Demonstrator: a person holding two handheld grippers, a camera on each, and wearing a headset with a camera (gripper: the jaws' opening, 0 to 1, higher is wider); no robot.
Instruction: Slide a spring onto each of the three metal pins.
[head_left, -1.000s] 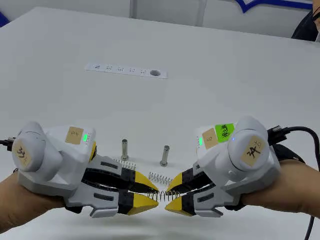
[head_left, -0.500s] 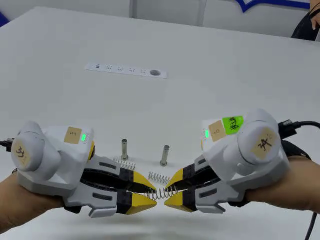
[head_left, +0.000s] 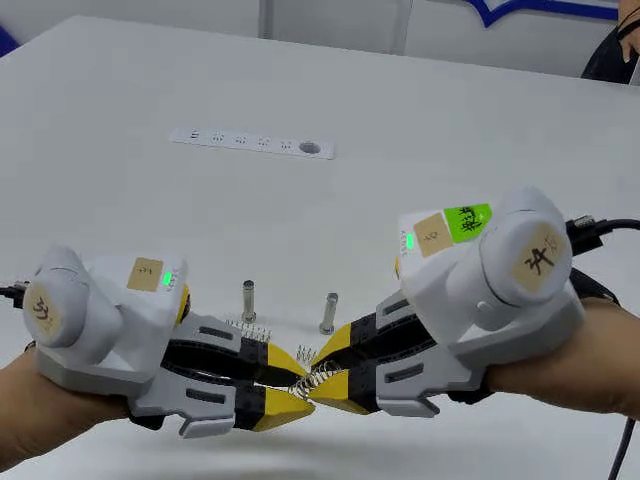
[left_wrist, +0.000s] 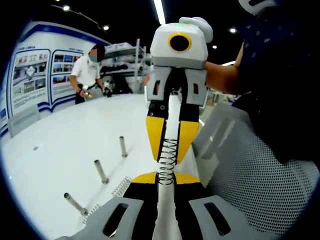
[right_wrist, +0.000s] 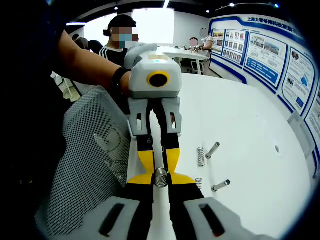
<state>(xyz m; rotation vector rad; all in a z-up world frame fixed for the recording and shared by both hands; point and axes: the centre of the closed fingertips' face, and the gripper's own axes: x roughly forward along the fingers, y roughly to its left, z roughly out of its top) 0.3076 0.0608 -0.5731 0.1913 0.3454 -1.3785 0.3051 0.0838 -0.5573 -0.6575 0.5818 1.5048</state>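
A thin steel spring (head_left: 312, 374) spans the short gap between my two grippers, just above the white table. My left gripper (head_left: 298, 384) is shut on one end and my right gripper (head_left: 322, 368) on the other, tips almost touching. In the left gripper view the spring (left_wrist: 167, 165) runs from my own jaws (left_wrist: 166, 178) up to the right gripper (left_wrist: 169, 150). In the right gripper view the spring (right_wrist: 160, 177) appears end-on in my jaws (right_wrist: 160, 180). Two upright pins (head_left: 248, 298) (head_left: 329, 312) stand behind the tips. A third pin (left_wrist: 76, 203) lies nearer the left gripper.
A loose spring (head_left: 250, 328) lies on the table by the left gripper, and another (right_wrist: 200, 156) rests beside a pin (right_wrist: 212, 149). A white power strip (head_left: 252, 141) sits farther back. A mesh chair back (left_wrist: 250, 170) stands by the table's near edge. People stand in the background.
My right gripper has moved left and risen a little, closing on the left gripper. The spring between them is now shorter and tilted. The left gripper has barely moved.
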